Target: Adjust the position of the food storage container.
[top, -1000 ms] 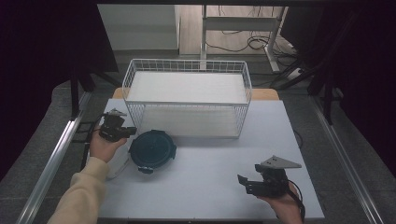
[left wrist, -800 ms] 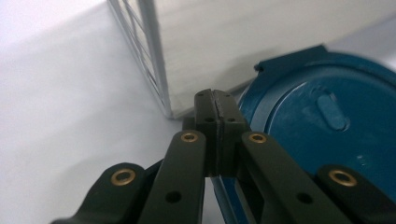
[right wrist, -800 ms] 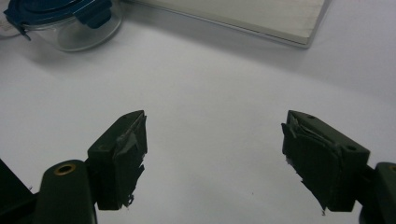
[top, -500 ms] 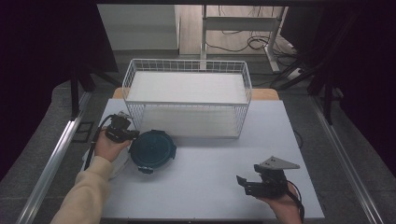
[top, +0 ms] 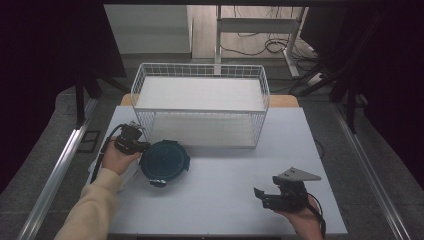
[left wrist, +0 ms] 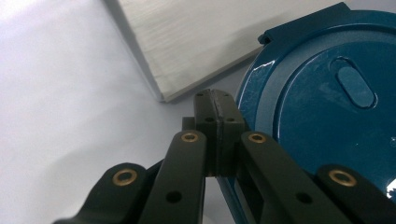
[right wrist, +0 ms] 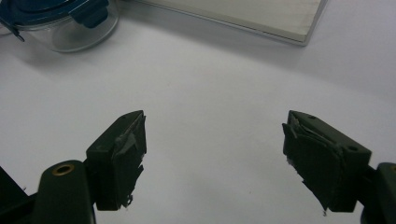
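A round clear container with a dark blue lid (top: pixel 165 161) sits on the white table, in front of the wire basket's left corner. My left gripper (top: pixel 142 146) lies at the lid's left rim with its jaws pressed together and nothing between them. In the left gripper view the shut tips (left wrist: pixel 215 100) stand right beside the blue lid (left wrist: pixel 327 107); whether they touch it I cannot tell. My right gripper (top: pixel 260 196) rests low near the table's front right, jaws wide apart and empty. In its own view the right gripper (right wrist: pixel 215 154) faces bare table, with the container (right wrist: pixel 60 25) far off.
A white wire basket (top: pixel 200 129) stands at the back middle on a pale board (left wrist: pixel 196 42), whose corner shows as the board (right wrist: pixel 247 14). Something white and crumpled (top: pixel 131 176) lies under the left forearm. The table's front edge (top: pixel 225 231) runs close to the right hand.
The left hand has edged slightly toward the container's rim, its gripper still shut. The right hand and its open gripper have kept still.
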The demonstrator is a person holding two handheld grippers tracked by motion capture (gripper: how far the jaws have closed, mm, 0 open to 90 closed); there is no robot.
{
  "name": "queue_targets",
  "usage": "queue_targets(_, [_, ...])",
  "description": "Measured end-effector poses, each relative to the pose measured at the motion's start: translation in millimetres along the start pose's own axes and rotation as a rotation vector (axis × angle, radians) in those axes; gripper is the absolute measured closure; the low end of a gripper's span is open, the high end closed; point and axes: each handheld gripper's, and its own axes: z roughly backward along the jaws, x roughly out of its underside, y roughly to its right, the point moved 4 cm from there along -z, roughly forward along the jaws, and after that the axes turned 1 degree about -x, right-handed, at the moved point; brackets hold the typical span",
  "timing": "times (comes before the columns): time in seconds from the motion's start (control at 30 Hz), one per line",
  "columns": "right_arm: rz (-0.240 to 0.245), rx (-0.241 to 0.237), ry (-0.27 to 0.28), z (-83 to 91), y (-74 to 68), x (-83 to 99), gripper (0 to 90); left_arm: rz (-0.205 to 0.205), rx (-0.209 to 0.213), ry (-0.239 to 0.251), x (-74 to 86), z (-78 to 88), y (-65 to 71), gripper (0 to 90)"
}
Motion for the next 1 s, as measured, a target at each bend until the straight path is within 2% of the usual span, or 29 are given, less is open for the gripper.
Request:
queue_targets(0.3, [-0.001,0.001,0.001,0.1,-0.4,-0.2,21.4,-0.003,0.028,-0.001,-1.0,1.0,12.2,90.0])
queue_targets(0.53, [0.002,0.0,-0.004,-1.3,-1.0,0.2,21.4,-0.019,0.037,-0.007,-0.9,1.4,24.5,90.0])
queue_targets(1.0, [-0.002,0.001,0.003,-0.5,-1.7,-0.5,21.4,-0.038,0.082,-0.011,-2.0,0.9,49.6,90.0])
